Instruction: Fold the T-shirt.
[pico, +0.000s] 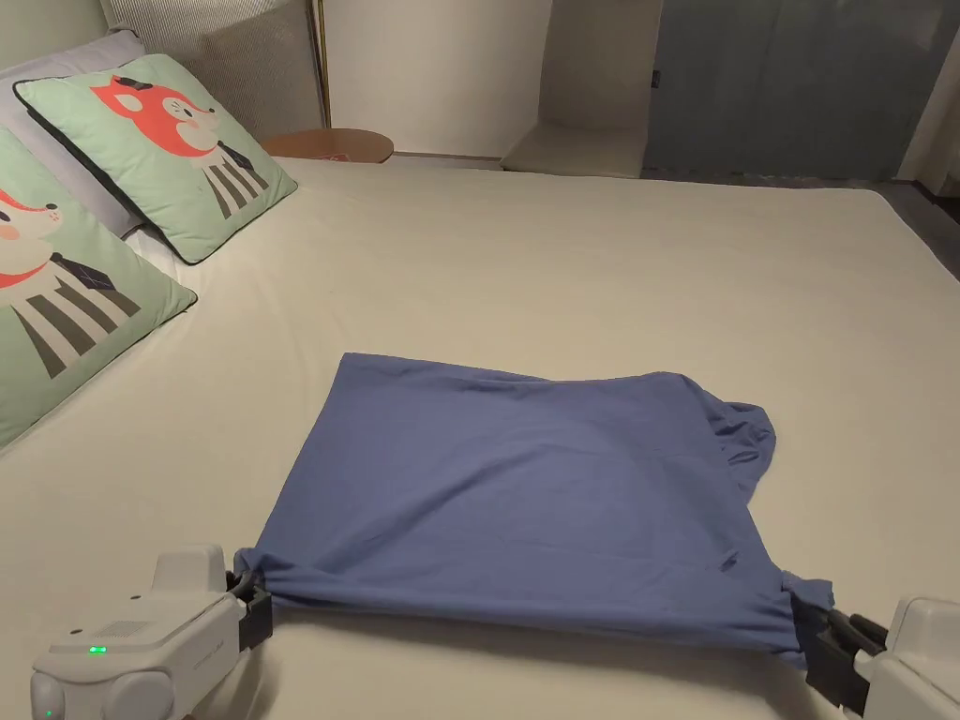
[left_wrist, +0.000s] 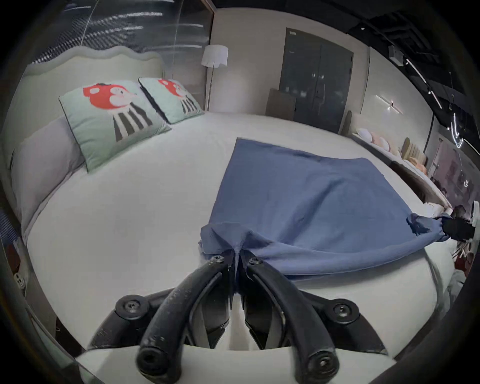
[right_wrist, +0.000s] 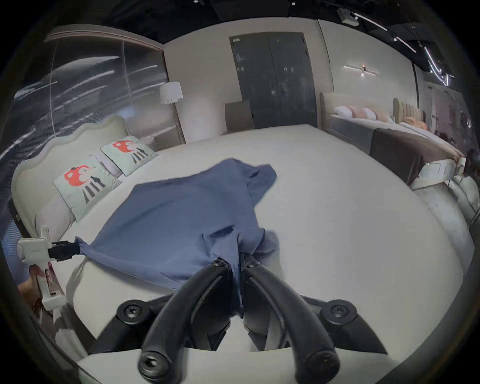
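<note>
A blue T-shirt lies spread on the cream bed, its near edge lifted and stretched taut between my two grippers. My left gripper is shut on the near left corner, and in the left gripper view the cloth is bunched between the closed jaws. At the near right corner my right gripper is shut on the fabric, pinched cloth showing in the right gripper view. A sleeve is crumpled at the shirt's far right side.
Two green cushions with a red fox print lean at the head of the bed on the left. A round wooden side table stands beyond the bed. Bare cream mattress stretches behind the shirt.
</note>
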